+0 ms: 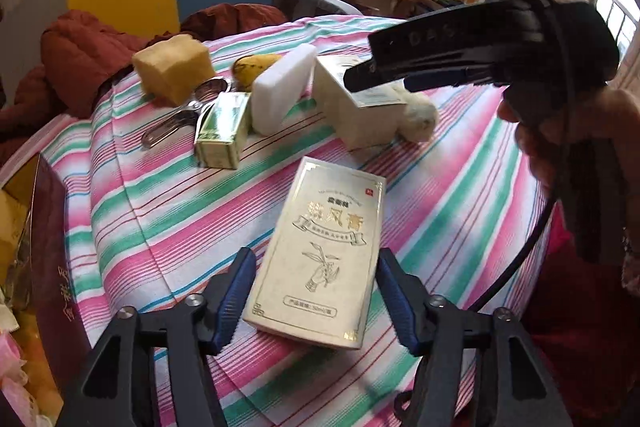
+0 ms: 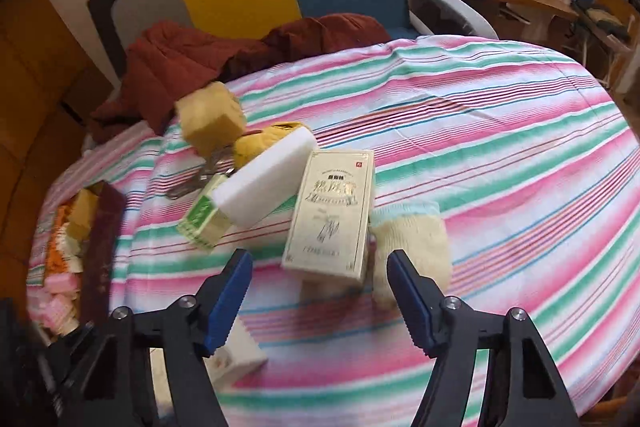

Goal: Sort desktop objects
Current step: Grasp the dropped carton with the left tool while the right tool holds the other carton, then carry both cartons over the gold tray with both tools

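A cream box with gold print (image 1: 320,259) lies flat on the striped cloth, its near end between the blue pads of my left gripper (image 1: 316,297). The pads flank it closely, with a slim gap showing on the left side. A second cream box (image 2: 328,219) stands farther off beside a pale knit sock (image 2: 412,239). My right gripper (image 2: 320,303) is open just short of that box, with nothing between its fingers. In the left wrist view the right gripper (image 1: 360,71), held by a hand (image 1: 560,139), hovers over the second box (image 1: 352,111).
A yellow sponge block (image 1: 172,67), a white foam block (image 1: 280,91), a green box (image 1: 222,131), metal spoons (image 1: 188,111) and a yellow fruit (image 1: 256,65) cluster at the back. A maroon container (image 1: 48,267) with several items stands at the left edge. Red cloth and a chair lie behind.
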`<state>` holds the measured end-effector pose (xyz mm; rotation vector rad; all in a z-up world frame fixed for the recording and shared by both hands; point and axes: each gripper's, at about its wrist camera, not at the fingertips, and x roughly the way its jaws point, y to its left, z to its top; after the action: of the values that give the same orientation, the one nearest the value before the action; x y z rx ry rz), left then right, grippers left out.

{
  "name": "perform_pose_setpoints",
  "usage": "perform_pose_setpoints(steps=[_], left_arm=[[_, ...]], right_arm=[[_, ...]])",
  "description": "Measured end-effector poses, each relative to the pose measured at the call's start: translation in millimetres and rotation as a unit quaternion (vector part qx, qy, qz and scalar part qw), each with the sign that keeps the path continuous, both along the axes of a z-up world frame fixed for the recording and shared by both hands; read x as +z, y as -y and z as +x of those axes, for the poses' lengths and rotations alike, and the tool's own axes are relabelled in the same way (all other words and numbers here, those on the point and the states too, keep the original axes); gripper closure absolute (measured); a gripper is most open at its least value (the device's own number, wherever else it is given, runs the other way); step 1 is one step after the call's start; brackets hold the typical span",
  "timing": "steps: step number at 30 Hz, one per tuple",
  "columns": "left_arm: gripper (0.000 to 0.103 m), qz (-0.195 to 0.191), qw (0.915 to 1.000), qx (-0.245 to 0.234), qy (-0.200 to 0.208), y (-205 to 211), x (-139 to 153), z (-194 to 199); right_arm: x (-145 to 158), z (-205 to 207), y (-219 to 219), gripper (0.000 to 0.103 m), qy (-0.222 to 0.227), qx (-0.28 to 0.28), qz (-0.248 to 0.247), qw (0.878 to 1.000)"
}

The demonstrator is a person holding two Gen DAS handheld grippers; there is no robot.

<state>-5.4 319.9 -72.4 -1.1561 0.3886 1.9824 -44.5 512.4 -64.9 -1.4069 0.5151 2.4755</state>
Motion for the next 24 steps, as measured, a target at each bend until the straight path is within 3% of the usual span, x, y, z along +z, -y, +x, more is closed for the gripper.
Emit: perform_pose_setpoints(steps=[4,6,7,15,24], left_arm=[[0.051,0.003,0.9995,0.030,-0.004,13,-8,-7],[0.051,0.012,0.9990,0.042,0.001,20,-10,-10],[0.051,0.018,0.9987,0.047,0.004,23,-10,-11],[0.051,0.041,0.9954,0.084,0.022,37,-9,-17],[0.051,0.050,0.9921,0.113,0.022,62,-6,-12]], right_arm=[[-22,-14,0,0.033,0.022,0.012,-0.002,1.000],[-33,-16,-3,0.045,0.036,0.012,-0.007,0.999],[-35,-15,-4,0.045,0.035,0.013,-0.008,0.999],[-30,3,8,0.047,0.036,0.028,-0.020,0.999],[-22,29,54,0.049,0.026,0.070,-0.051,0.996]])
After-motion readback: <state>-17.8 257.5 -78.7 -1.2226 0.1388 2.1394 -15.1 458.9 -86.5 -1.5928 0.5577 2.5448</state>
